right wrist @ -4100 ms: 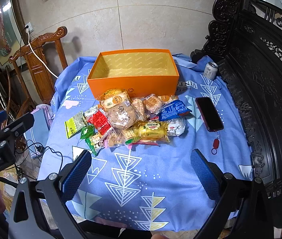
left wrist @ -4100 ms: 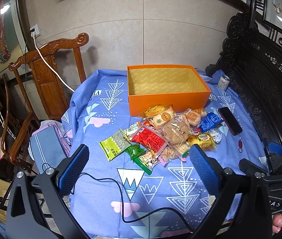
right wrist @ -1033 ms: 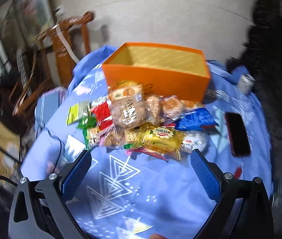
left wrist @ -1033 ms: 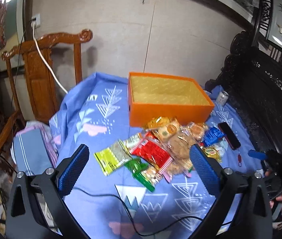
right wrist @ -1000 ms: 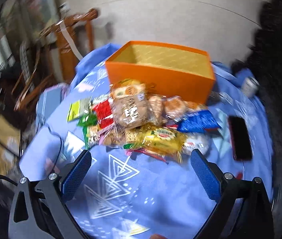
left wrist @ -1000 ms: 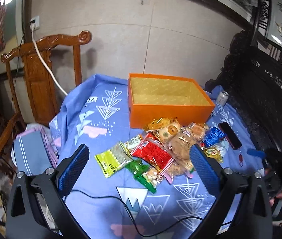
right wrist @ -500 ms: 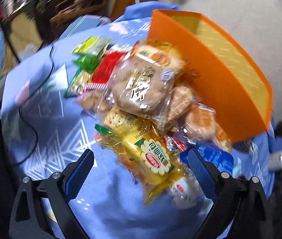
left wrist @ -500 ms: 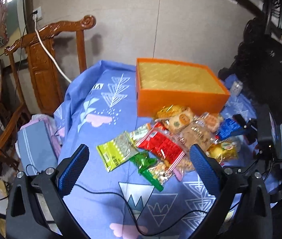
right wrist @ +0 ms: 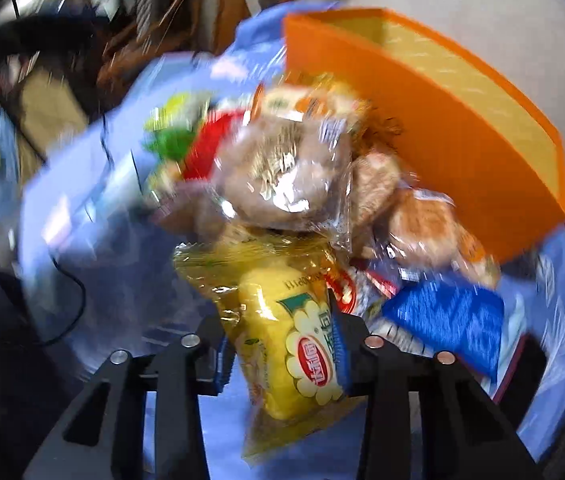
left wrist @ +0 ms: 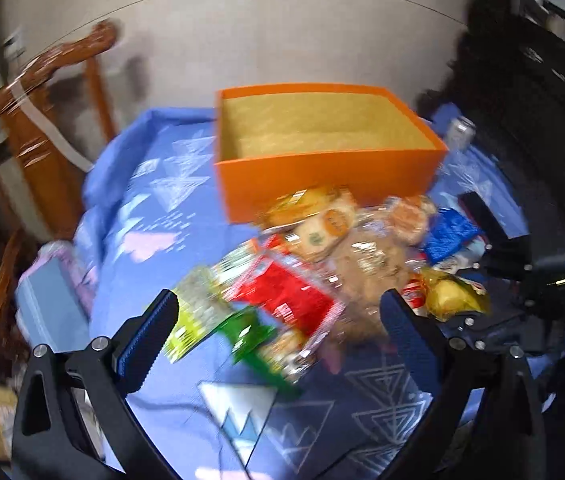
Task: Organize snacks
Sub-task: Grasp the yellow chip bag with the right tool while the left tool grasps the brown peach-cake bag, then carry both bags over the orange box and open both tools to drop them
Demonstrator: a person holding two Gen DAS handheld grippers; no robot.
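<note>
between the pads of the right gripper (right wrist: 280,354), closed on it: yellow crinkly plastic snack packet (right wrist: 294,344) — light, soft, slippery film; grip mid-body. near edge of pile, orange open cardboard box (right wrist: 442,136) beyond. left gripper (left wrist: 278,338) wide, empty.

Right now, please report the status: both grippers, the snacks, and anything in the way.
Right gripper shut on yellow snack pack. Left gripper open, over the snack pile. Orange box has no snacks inside. Nothing in the way.
</note>
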